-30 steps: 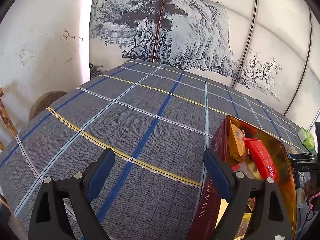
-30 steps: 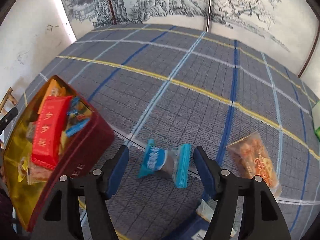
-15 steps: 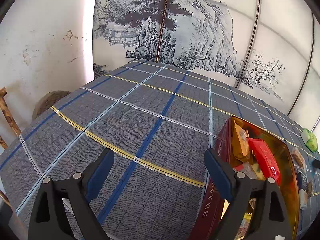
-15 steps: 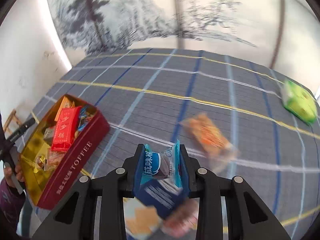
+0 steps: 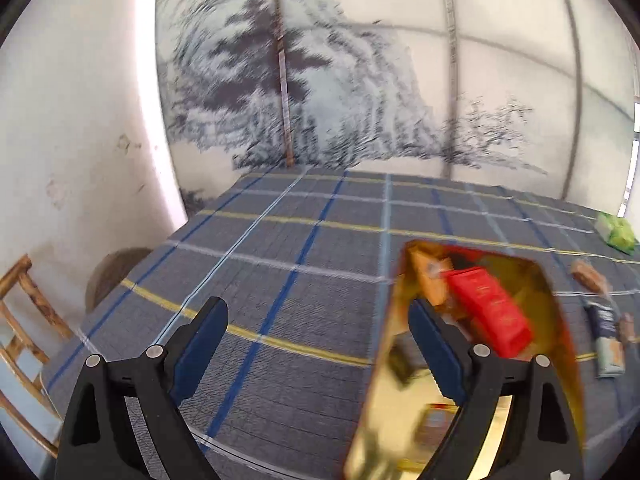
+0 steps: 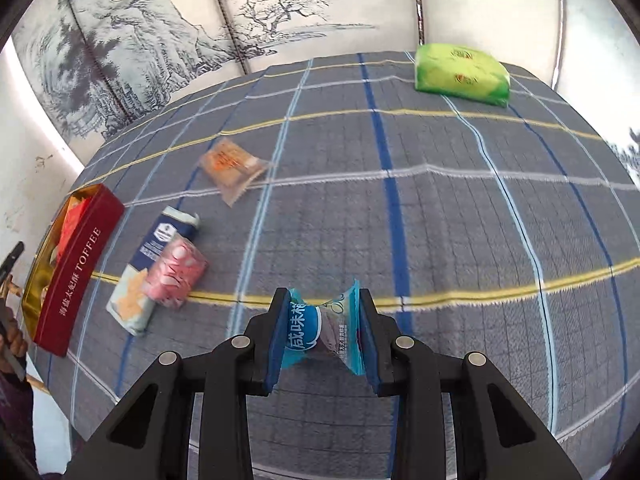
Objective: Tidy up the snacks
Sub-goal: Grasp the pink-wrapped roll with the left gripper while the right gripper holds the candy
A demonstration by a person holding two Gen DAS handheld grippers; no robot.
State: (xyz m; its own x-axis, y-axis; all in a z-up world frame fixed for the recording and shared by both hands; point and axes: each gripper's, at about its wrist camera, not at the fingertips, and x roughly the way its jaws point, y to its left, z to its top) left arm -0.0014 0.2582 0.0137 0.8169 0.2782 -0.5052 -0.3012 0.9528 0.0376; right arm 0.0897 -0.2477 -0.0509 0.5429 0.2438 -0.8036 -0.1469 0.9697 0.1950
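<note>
My rig: left gripper and right gripper, black frames, silver screws, blue-padded fingers.

Plaid-clothed table under toffee tin, green pack, seemingly four snack packets.

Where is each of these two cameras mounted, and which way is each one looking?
Left wrist view: sits on the left gripper, looking along its open fingers over the checked tablecloth at the toffee tin and painted screen.
Right wrist view: sits on the right gripper, looking down the table past its fingers, shut on a blue snack; a hand shows at the left edge.
Shared: tin, tablecloth, green pack, loose snacks, screen.
</note>
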